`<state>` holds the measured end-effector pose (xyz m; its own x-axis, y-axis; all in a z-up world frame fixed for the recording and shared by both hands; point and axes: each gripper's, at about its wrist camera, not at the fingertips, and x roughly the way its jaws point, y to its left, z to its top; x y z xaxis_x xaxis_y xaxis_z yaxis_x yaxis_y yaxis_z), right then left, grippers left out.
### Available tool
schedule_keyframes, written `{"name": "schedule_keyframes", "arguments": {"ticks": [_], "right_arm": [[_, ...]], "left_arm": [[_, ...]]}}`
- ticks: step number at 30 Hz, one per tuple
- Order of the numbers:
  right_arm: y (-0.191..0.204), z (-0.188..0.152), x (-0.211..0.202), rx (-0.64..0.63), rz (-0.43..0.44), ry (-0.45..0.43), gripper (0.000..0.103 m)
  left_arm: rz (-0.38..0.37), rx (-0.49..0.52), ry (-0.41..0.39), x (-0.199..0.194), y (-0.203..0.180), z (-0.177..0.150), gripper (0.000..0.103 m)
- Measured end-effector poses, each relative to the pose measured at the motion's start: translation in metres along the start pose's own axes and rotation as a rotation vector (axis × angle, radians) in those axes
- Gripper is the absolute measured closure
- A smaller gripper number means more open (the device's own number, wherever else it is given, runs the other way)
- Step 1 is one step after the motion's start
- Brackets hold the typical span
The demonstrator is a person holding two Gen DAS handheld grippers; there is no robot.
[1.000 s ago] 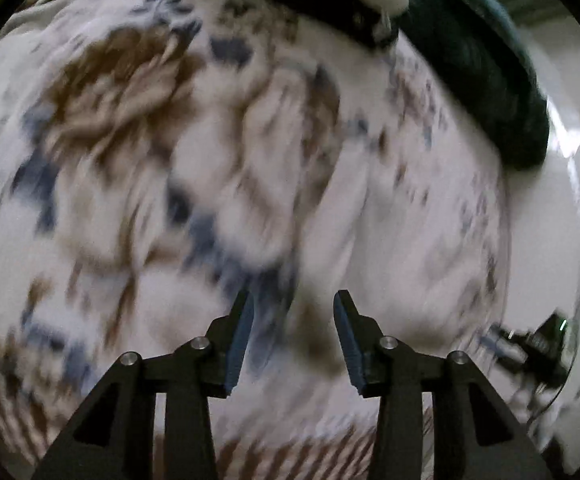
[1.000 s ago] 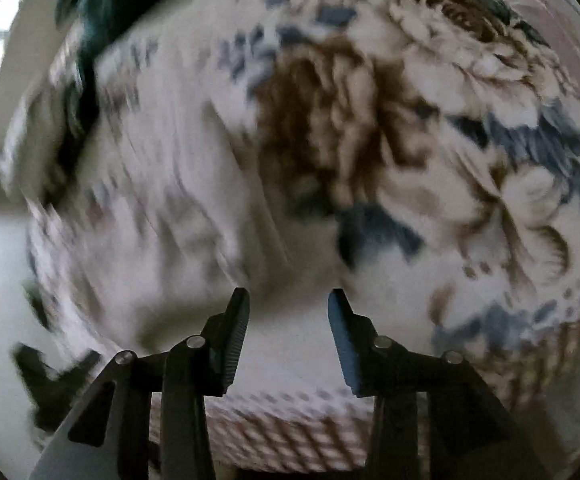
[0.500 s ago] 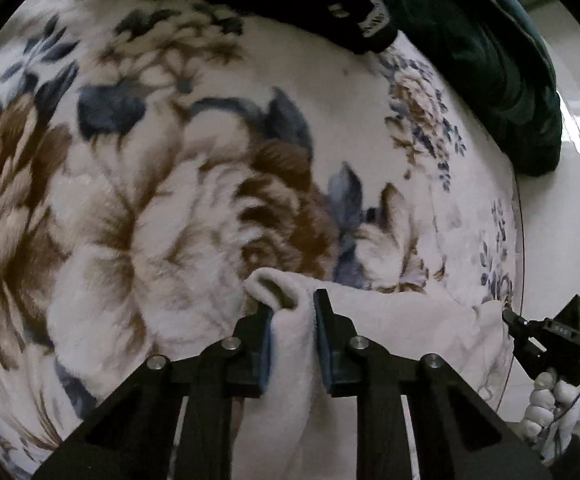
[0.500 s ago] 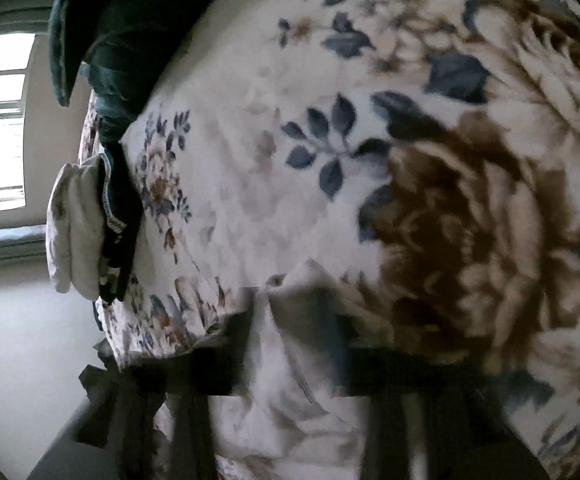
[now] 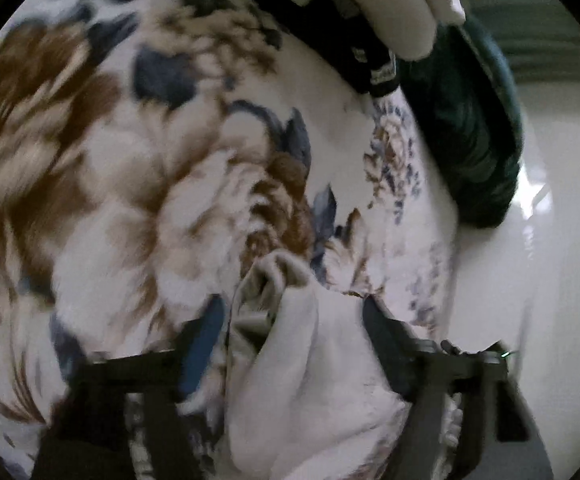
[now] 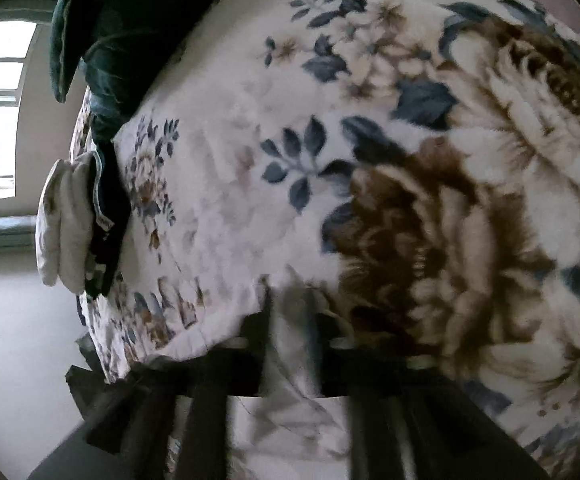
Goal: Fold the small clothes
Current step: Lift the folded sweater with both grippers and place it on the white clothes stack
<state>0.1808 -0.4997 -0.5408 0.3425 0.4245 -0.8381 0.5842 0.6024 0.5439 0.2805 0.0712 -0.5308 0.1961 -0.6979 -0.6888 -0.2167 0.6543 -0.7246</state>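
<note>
A small white garment (image 5: 306,364) lies bunched on a floral blanket (image 5: 137,184). My left gripper (image 5: 294,332) is open, its jaws spread wide on either side of the bunched cloth, which lies loose between them. In the right wrist view my right gripper (image 6: 292,344) is shut on a fold of the same white garment (image 6: 290,412), which hangs down between its blurred fingers over the blanket (image 6: 430,200).
A stack of folded clothes, white on dark (image 5: 386,12), lies at the blanket's far edge; it also shows in the right wrist view (image 6: 69,220). A dark green cushion (image 5: 470,132) sits beside it. Pale floor (image 5: 550,240) lies past the bed edge.
My left gripper was shut on the white garment half a second ago and has now opened wide, letting the cloth go. My right gripper keeps its hold.
</note>
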Motion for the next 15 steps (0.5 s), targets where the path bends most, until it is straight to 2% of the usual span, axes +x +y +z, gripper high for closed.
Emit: {"name": "schedule_keyframes", "arguments": {"ticks": [1, 6, 9, 13, 14, 15], "right_arm": [[-0.008, -0.003, -0.001, 0.012, 0.041, 0.004, 0.04], [-0.041, -0.019, 0.03, 0.057, 0.201, 0.171, 0.039], [-0.048, -0.032, 0.059, 0.053, 0.248, 0.249, 0.039], [-0.04, -0.042, 0.084, 0.024, 0.3, 0.272, 0.039], [-0.036, -0.044, 0.087, 0.011, 0.311, 0.271, 0.039], [-0.033, -0.046, 0.088, 0.011, 0.321, 0.262, 0.042]], "left_arm": [[-0.025, -0.013, 0.019, 0.003, 0.006, -0.005, 0.031], [-0.06, 0.014, 0.122, 0.034, 0.012, -0.028, 0.032], [-0.065, 0.044, 0.124, 0.045, 0.005, -0.032, 0.031], [-0.103, 0.041, 0.092, 0.049, -0.001, -0.03, 0.034], [-0.103, 0.048, 0.077, 0.048, -0.002, -0.031, 0.038], [-0.112, 0.061, 0.051, 0.045, -0.005, -0.032, 0.067]]}}
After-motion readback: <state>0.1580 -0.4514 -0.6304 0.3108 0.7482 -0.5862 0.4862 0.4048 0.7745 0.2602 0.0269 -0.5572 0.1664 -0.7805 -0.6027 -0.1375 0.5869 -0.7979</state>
